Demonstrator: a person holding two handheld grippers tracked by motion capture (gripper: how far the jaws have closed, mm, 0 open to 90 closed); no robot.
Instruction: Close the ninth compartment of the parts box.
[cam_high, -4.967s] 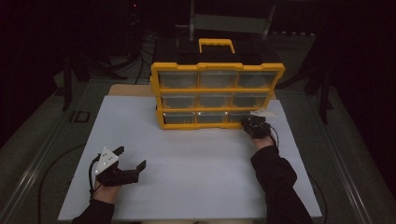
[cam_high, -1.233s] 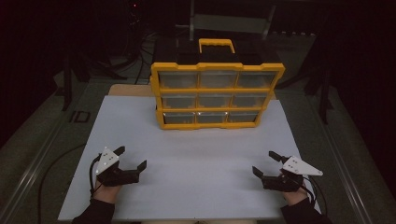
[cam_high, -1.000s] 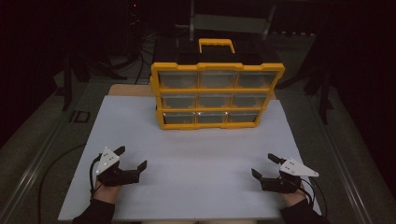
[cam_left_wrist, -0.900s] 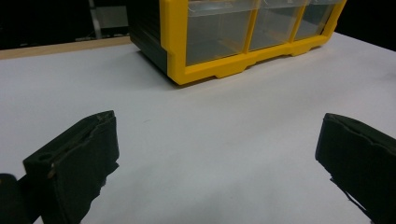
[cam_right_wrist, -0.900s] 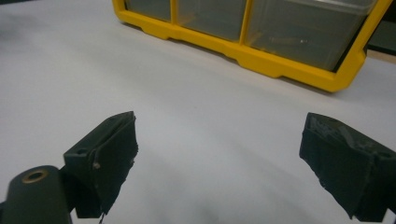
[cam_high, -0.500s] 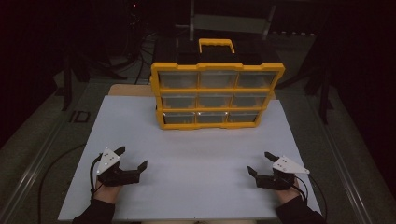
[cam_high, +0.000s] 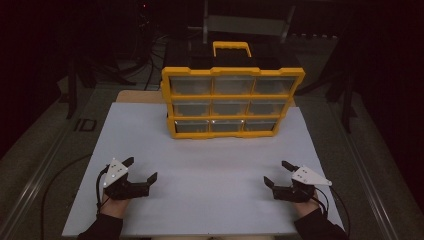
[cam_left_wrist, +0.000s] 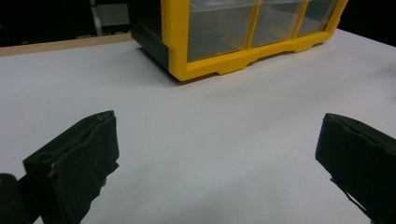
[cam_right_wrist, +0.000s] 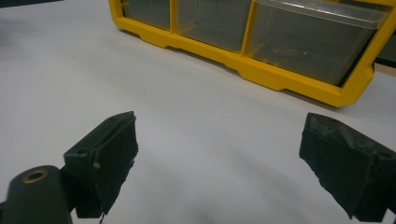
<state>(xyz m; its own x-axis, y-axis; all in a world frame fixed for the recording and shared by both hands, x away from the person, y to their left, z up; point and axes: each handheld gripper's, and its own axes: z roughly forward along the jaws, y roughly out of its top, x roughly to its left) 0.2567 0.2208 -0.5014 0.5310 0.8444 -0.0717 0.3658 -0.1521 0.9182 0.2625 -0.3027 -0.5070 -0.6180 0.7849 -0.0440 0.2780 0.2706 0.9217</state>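
Both tongs sit low at the near edge of the white counter, well apart from each other. Left tongs: jaws spread wide, nothing between them. Right tongs: same — jaws apart, empty.

Yellow drawer organizer stands upright at the far middle of the counter, three rows of three clear drawers, all pushed in as far as I can tell, black-and-yellow carry handle on top. The right gripper view shows something small lying in the bottom-right drawer — can't tell what.

Risks, my read:
- the unit is tall on a narrow base, with nothing bracing it — a one-sided pull on an upper drawer could tip it forward or drag it
- clear drawer fronts look slick; a shallow bite may slip off
- a drawer yanked fully out would spill its contents
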